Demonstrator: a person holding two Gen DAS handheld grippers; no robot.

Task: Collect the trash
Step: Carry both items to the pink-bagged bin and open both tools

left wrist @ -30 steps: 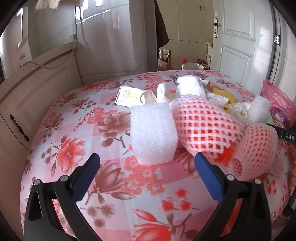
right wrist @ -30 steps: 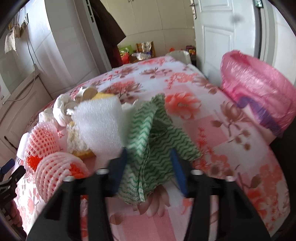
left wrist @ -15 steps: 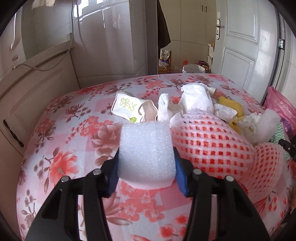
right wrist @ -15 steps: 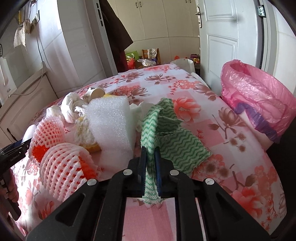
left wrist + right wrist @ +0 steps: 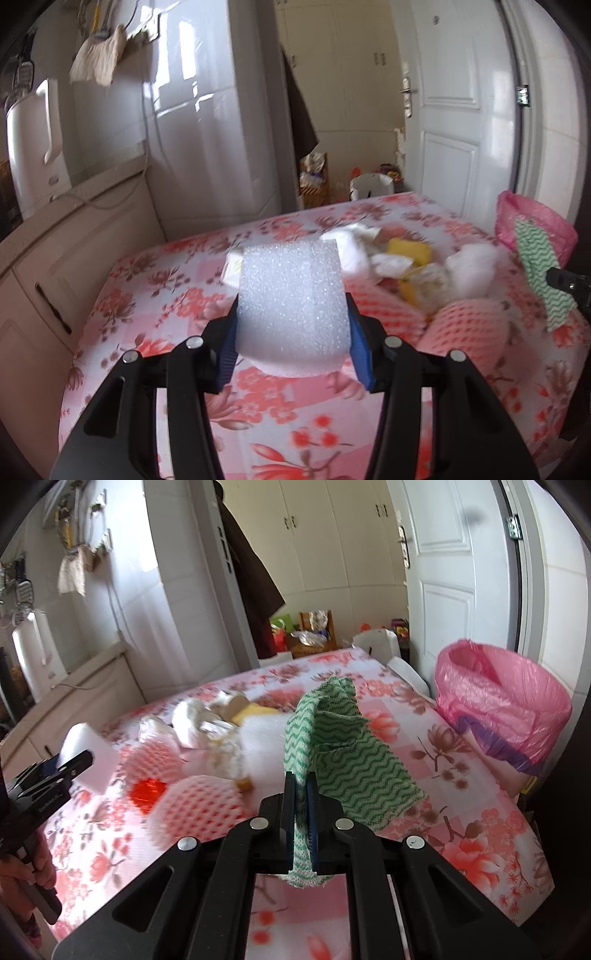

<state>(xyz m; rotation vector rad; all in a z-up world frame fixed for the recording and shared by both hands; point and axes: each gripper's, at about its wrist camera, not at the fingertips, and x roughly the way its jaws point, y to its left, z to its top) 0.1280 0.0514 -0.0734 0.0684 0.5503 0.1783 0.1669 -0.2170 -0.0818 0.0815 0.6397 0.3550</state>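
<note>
Trash split across both tongs: left tongs (image 5: 291, 347) clamped on white foam block (image 5: 291, 306), lifted off table (image 5: 147, 266). Right tongs (image 5: 301, 805) pinched tight on green wavy cloth (image 5: 343, 753), near pink bag (image 5: 506, 705).

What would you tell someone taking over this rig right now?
Left claw: shut on the foam block, lifted above the table.
Right claw: shut on the green cloth, its free end draping toward the table.
Pink bin: open at the table's right edge; I see none of this trash in it.
On the table: two net sleeves, tissues, a yellow sponge and other foam.
Left to do: drop both held items into the bin, then collect the pile.
</note>
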